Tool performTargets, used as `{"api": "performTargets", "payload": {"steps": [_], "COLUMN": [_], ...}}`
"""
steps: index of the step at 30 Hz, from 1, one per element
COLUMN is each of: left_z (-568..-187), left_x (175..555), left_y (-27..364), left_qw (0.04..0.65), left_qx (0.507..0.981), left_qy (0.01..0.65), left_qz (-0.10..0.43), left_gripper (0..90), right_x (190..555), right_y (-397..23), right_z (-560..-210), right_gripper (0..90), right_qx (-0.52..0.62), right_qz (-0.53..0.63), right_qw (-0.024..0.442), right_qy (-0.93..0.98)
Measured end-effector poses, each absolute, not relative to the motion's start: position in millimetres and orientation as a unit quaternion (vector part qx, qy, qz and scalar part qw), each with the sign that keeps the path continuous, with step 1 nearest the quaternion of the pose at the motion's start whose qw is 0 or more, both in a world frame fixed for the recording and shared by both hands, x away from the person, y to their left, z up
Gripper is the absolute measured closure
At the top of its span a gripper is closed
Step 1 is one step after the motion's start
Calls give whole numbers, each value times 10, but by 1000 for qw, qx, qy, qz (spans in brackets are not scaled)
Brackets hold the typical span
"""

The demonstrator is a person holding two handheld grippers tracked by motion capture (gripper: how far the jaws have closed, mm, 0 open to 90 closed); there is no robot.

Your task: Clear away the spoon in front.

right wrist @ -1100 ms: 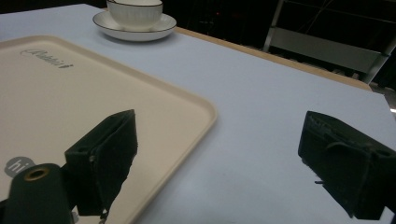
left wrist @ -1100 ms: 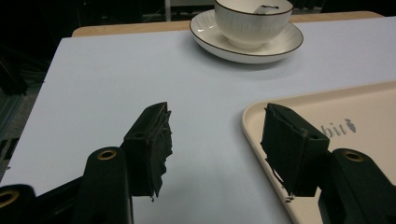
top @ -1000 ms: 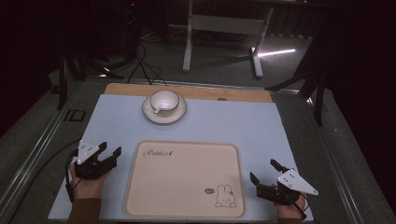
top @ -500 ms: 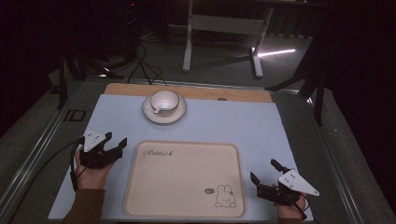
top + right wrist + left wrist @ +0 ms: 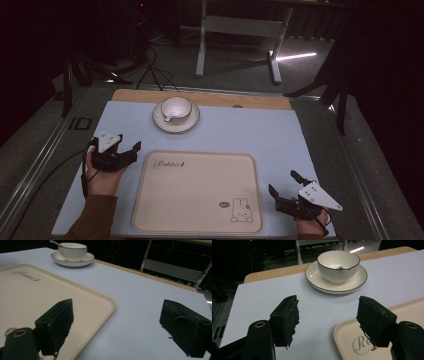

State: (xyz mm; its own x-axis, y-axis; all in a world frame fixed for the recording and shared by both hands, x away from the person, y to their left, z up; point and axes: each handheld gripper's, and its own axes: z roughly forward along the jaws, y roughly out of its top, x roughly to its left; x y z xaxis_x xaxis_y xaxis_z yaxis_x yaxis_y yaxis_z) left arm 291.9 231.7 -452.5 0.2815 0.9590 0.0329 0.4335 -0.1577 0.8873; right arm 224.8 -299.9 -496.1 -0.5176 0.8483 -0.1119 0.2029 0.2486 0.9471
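- From above, we look forward and down over the whole tray (image 5: 197, 192).
- Our left gripper view sits low beside the tray's (image 5: 384, 332) corner.
- Our right gripper view skims across the tray (image 5: 50, 295); all three views share it.

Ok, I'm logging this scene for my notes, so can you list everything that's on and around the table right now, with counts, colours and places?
Tray: one, cream with a rabbit drawing, near middle of the table.
Saucer: one, white with dark rim, far side, left of centre.
Bowl: one, white, standing on the saucer.
Spoon: one, pale, lying in the bowl.
Mat: one, light blue, covering the table top.
Table: one, wooden edge showing at the far side.
Metal stand: one, grey, on the floor beyond the table.
Left gripper: one, black, open, left of the tray.
Right gripper: one, black, open, right of the tray's near corner.
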Motion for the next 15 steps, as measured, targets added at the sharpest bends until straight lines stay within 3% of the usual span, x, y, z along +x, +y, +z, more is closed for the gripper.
{"api": "performTargets", "payload": {"steps": [15], "left_z": [-4408], "left_x": [3138], "left_y": [2220], "left_qw": [416], "left_qx": [692], "left_qy": [494], "left_qz": [322], "left_gripper": [335], "right_x": [2244], "right_y": [-3012], "right_z": [-4954], "right_gripper": [115], "right_qx": [365], "right_qz": [495], "right_qw": [330], "right_qy": [716]}}
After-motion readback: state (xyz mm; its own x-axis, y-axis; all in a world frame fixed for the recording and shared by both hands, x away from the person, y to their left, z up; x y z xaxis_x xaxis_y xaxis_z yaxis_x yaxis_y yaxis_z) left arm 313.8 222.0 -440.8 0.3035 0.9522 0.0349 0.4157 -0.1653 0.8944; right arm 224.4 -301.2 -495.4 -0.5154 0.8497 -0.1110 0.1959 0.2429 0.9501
